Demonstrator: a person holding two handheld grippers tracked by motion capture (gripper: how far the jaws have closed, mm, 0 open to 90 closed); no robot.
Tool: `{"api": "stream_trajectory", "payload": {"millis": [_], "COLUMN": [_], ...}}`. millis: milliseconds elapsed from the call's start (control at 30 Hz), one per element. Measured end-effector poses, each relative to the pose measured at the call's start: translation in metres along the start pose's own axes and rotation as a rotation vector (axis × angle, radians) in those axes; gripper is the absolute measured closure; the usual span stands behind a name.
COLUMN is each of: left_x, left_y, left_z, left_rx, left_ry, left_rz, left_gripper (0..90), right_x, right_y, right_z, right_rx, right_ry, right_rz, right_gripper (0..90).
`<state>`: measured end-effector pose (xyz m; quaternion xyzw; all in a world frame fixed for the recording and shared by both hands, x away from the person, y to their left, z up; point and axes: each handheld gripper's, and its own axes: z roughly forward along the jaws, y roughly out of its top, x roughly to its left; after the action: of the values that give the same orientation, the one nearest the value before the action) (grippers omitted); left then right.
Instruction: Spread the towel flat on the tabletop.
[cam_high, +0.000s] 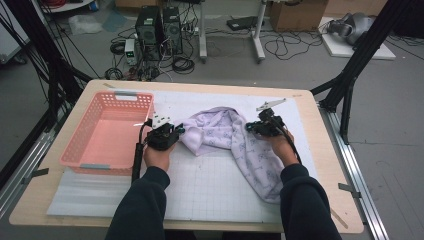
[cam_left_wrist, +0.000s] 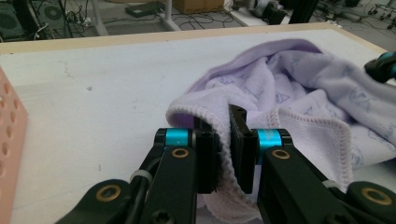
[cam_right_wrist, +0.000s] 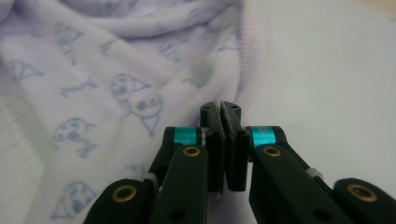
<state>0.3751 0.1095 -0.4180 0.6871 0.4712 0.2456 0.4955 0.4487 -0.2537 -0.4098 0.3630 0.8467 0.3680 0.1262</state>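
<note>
Lilac towel (cam_left_wrist: 299, 88) — its hem pinched in the left hand-held gripper (cam_left_wrist: 224, 154).

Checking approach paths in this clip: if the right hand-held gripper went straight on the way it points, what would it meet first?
Most likely the lilac towel: the right hand-held gripper has its jaws shut, tips at the towel's stitched hem. Depth is unclear; it may already touch.

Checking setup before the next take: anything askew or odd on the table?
The lavender towel lies crumpled and twisted across the white mat, not flat. The left tongs pinch its hem; the right tongs are shut with no cloth visibly between them. The pink basket sits square.
</note>
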Motion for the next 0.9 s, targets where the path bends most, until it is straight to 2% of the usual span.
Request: {"api": "stream_trajectory", "payload": {"millis": [100,133,167,200,233,267,300,333,367,467,500,533,567,600,633,667,700,733,767,800,833,900], "left_x": [-0.001,-0.001,-0.003,-0.003,-0.007,-0.007,-0.01,-0.01,-0.015,-0.022,-0.032,-0.032,-0.045,-0.045,-0.06,-0.06,-0.074,-0.074,-0.087,-0.087,-0.096,-0.103], "left_y": [-0.001,-0.001,-0.001,-0.001,-0.001,-0.001,0.001,0.001,0.004,0.007,0.007,0.007,0.006,0.006,0.003,0.003,-0.003,-0.003,-0.009,-0.009,-0.015,-0.019], "left_z": [0.001,0.001,0.003,0.003,0.003,0.003,0.001,0.001,-0.004,-0.01,-0.013,-0.013,-0.011,-0.011,-0.002,-0.002,0.011,0.011,0.024,0.024,0.036,0.047], "left_rx": [0.008,0.008,0.018,0.018,0.013,0.013,0.004,0.004,-0.024,-0.046,-0.063,-0.063,-0.046,-0.046,0.004,0.004,0.066,0.066,0.126,0.126,0.185,0.226], "left_ry": [-0.002,-0.002,-0.021,-0.021,-0.018,-0.018,-0.019,-0.019,-0.014,-0.033,-0.082,-0.082,-0.153,-0.153,-0.214,-0.214,-0.25,-0.25,-0.266,-0.266,-0.274,-0.239], "left_rz": [0.002,0.002,-0.006,-0.006,0.0,0.0,-0.032,-0.032,-0.027,-0.009,0.017,0.017,0.048,0.048,0.077,0.077,0.114,0.114,0.158,0.158,0.201,0.239], "left_gripper": [82.1,81.4,79.5,77.1,70.1,61.1,53.5,50.7,46.3,42.9,43.6,45.6,48.5,50.1,50.8,52.6,54.1,54.7,55.3,55.3,54.9,49.5], "right_x": [-0.014,-0.019,-0.024,-0.027,-0.032,-0.032,-0.037,-0.039,-0.04,-0.041,-0.038,-0.038,-0.036,-0.036,-0.032,-0.032,-0.026,-0.024,-0.021,-0.019,-0.015,-0.01], "right_y": [-0.003,-0.004,-0.005,-0.006,-0.008,-0.008,-0.01,-0.012,-0.014,-0.017,-0.019,-0.019,-0.021,-0.021,-0.023,-0.023,-0.028,-0.029,-0.032,-0.034,-0.037,-0.042], "right_z": [-0.015,-0.02,-0.026,-0.03,-0.035,-0.035,-0.042,-0.043,-0.045,-0.046,-0.051,-0.051,-0.058,-0.058,-0.067,-0.067,-0.075,-0.078,-0.082,-0.084,-0.088,-0.092], "right_rx": [-0.043,-0.052,-0.058,-0.06,-0.066,-0.066,-0.055,-0.047,-0.035,-0.034,-0.063,-0.063,-0.102,-0.102,-0.124,-0.124,-0.142,-0.148,-0.155,-0.156,-0.162,-0.171], "right_ry": [-0.1,-0.149,-0.215,-0.253,-0.315,-0.315,-0.425,-0.448,-0.467,-0.462,-0.468,-0.468,-0.445,-0.445,-0.428,-0.428,-0.411,-0.408,-0.391,-0.381,-0.37,-0.34], "right_rz": [0.023,0.031,0.039,0.046,0.054,0.054,0.066,0.068,0.081,0.084,0.079,0.079,0.099,0.099,0.093,0.093,0.075,0.069,0.062,0.062,0.052,0.044], "right_gripper": [89.0,88.9,88.9,88.9,88.9,88.9,88.9,88.8,88.6,86.7,78.3,78.3,72.5,72.5,71.3,71.3,70.4,69.7,69.4,69.2,68.6,67.4]}}
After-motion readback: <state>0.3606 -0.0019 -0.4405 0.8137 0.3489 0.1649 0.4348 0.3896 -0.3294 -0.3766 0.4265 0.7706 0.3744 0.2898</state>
